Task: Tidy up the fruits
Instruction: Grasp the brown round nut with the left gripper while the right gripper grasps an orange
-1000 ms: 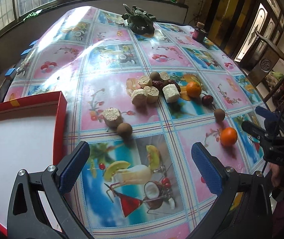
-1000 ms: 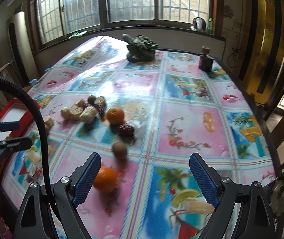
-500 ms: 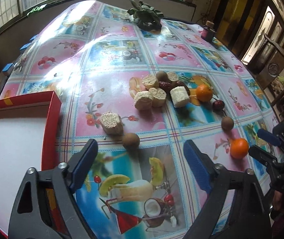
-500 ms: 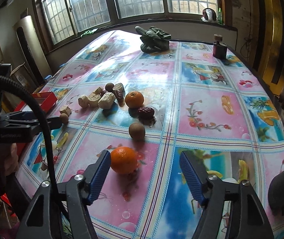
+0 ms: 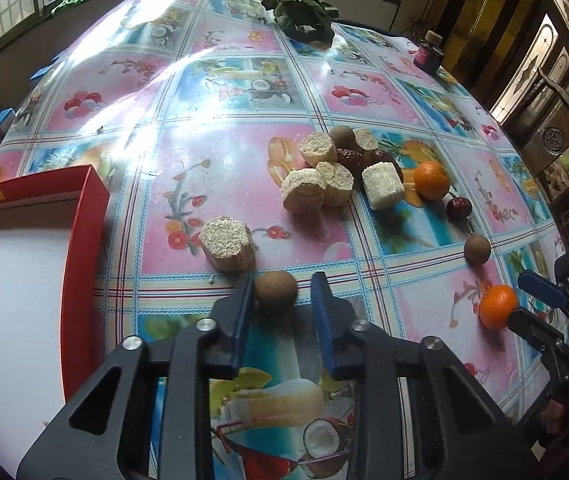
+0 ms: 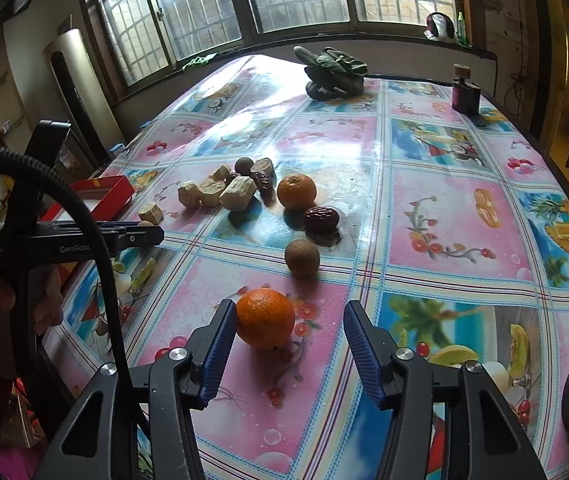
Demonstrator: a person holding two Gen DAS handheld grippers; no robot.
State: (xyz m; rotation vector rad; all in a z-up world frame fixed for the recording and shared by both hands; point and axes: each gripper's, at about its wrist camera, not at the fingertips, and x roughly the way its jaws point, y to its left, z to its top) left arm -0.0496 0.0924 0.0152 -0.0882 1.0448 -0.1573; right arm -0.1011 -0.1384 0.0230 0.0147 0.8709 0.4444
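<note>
Here the left gripper (image 5: 282, 294) sat low over the tablecloth (image 5: 224, 96) with its jaws partly closed around a brown fruit (image 5: 276, 290); the left finger touched or nearly touched the fruit, while a narrow gap remained at the right finger, so no clamp was confirmed. The fruit rested on the cloth just in front of a pale chunk (image 5: 228, 244). A red tray (image 5: 84, 240) lay to the left of the gripper, its white floor bare. Farther back, a cluster of pale chunks (image 5: 318, 188), dark dates (image 5: 350, 158) and a second brown fruit (image 5: 342, 137) sat together, with an orange (image 5: 431, 179) beside it, one date (image 5: 458, 208) apart, and a third brown fruit (image 5: 477, 249) nearer the table edge. The right gripper (image 6: 288, 320) held its jaws wide apart around a second orange (image 6: 265, 318); the left pad (image 6: 220, 344) was against or just beside the peel, and the right pad stood well clear. That orange rested on the cloth, in front of a brown fruit (image 6: 302, 257) and a date (image 6: 321, 217). A leafy vegetable (image 6: 334, 68) and a dark jar (image 6: 465, 94) stood at the far end of the table.
</note>
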